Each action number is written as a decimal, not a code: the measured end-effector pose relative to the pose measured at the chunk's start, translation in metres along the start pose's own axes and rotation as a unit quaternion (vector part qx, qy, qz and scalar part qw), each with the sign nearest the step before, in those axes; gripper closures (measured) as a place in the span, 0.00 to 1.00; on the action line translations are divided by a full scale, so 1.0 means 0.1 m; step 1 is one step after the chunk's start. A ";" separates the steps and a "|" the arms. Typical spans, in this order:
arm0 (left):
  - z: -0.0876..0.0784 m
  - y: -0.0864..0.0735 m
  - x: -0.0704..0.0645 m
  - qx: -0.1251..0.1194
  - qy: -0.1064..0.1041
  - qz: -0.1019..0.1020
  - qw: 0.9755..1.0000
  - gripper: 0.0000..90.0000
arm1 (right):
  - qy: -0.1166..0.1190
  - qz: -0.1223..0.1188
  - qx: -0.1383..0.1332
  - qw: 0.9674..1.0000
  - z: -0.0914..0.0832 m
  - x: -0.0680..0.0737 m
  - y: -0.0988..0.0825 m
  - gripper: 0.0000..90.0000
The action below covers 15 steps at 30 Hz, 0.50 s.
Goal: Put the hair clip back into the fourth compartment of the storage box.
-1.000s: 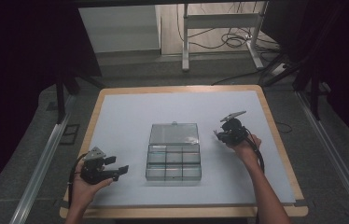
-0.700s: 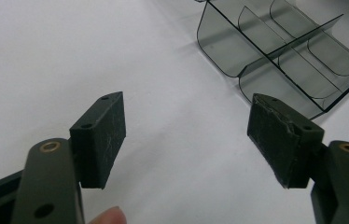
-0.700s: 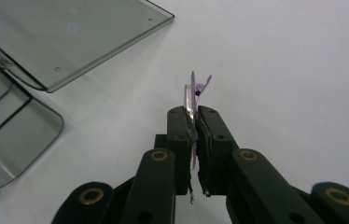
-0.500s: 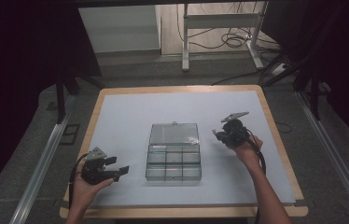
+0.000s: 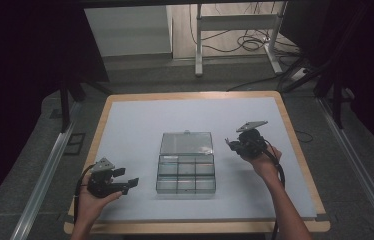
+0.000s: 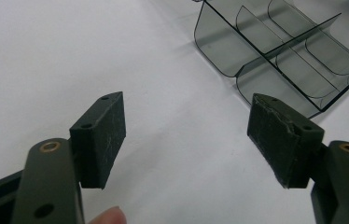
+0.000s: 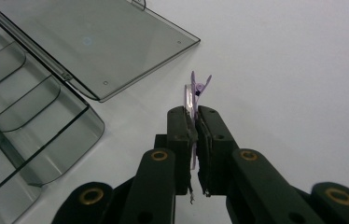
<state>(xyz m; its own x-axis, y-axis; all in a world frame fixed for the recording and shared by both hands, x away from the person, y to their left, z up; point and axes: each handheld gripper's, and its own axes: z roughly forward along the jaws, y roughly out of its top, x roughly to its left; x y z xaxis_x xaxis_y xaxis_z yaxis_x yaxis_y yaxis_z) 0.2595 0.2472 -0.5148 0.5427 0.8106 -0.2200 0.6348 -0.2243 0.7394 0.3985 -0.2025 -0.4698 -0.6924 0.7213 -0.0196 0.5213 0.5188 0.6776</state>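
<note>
Right gripper (image 7: 194,122) clamped on purple clip (image 7: 194,91), carrying it toward open box (image 5: 186,162); left gripper (image 6: 189,140) apart, waiting beside.

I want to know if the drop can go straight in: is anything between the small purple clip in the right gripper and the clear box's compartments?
Nothing visible blocks it. The right gripper pinches the small purple plastic clip beside the clear plastic compartment box, whose hinged lid lies flat open; only bare white tabletop lies between.
</note>
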 end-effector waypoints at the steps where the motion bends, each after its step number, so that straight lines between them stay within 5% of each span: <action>1: 0.00 0.00 0.00 0.000 0.000 0.000 1.000 0.32 | 0.001 0.001 -0.002 1.000 -0.01 0.01 0.00 0.92; 15: 0.00 0.00 -0.01 0.001 -0.001 0.001 1.000 0.31 | 0.008 -0.008 -0.015 1.000 -0.08 0.08 0.00 0.92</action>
<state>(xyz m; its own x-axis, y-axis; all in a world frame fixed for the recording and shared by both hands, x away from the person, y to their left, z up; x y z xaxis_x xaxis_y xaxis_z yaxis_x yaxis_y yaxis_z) 0.2593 0.2458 -0.5145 0.5451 0.8088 -0.2208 0.6347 -0.2260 0.7390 0.3889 -0.1999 -0.4636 -0.7086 0.7053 -0.0196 0.4947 0.5164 0.6990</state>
